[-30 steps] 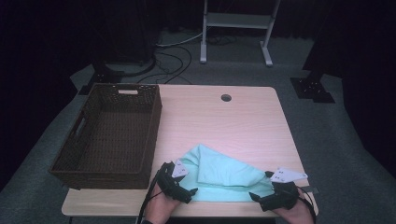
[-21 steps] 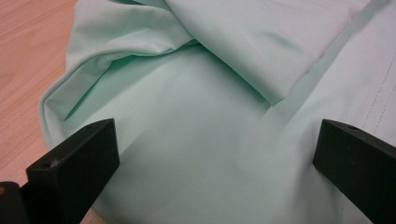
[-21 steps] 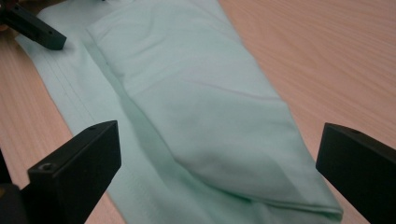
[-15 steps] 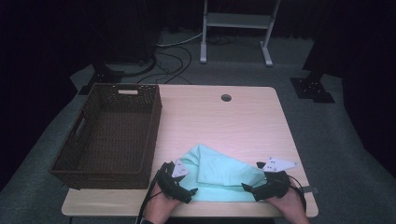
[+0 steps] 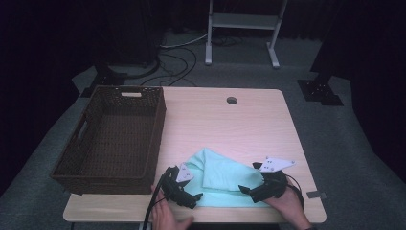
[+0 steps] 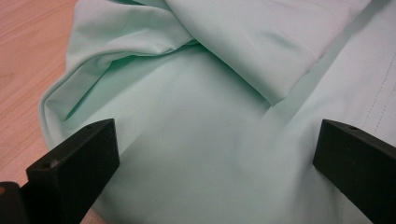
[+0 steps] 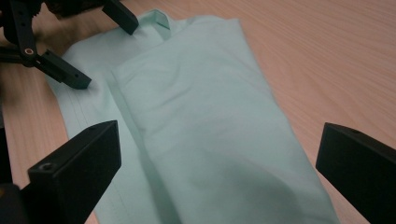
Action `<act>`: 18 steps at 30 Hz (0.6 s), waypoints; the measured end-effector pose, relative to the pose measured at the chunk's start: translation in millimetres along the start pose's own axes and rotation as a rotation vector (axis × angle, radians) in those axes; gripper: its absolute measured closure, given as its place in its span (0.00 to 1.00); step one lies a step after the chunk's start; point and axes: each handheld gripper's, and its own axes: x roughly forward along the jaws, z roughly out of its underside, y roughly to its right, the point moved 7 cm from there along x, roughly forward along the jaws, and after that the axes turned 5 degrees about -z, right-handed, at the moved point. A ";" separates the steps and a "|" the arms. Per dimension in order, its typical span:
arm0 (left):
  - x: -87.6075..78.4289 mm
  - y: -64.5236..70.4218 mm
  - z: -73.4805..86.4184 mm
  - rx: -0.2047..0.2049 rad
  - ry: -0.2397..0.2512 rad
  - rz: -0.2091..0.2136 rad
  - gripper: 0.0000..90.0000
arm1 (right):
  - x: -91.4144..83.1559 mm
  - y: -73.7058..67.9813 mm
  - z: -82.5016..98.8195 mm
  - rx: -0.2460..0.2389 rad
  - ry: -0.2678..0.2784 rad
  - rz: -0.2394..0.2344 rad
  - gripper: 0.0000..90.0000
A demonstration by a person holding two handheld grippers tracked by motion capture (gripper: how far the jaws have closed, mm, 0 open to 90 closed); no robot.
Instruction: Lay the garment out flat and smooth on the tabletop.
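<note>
We note dark wicker basket [image 5: 110, 139] on left part of worktop [image 5: 239, 129], handle slot in far wall. Round hole [image 5: 231, 100] near worktop's far edge. Beyond worktop we see grey carpet floor [image 5: 335, 139], loose cables [image 5: 177, 55], white metal stand [image 5: 242, 28], black base plate [image 5: 320, 92] at right.

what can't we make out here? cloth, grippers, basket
- Cloth: its near edge in the high view is hidden by the left gripper and right gripper; layers under the fold are covered.
- Left gripper view: cloth runs off the top, right and bottom edges, so its outline is cut off.
- Basket: the inside of its near wall faces away from the high view.
- Hands: cut off by the bottom edge.
</note>
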 end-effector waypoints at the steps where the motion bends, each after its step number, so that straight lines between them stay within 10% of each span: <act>1: 0.0 0.0 0.0 0.000 0.000 0.000 0.00 | 1.3 -0.8 -1.4 0.000 0.001 -0.003 0.00; 18: 0.1 0.2 -0.1 -0.002 0.001 0.000 0.00 | 22.4 -25.8 -25.4 -0.050 0.025 -0.084 0.00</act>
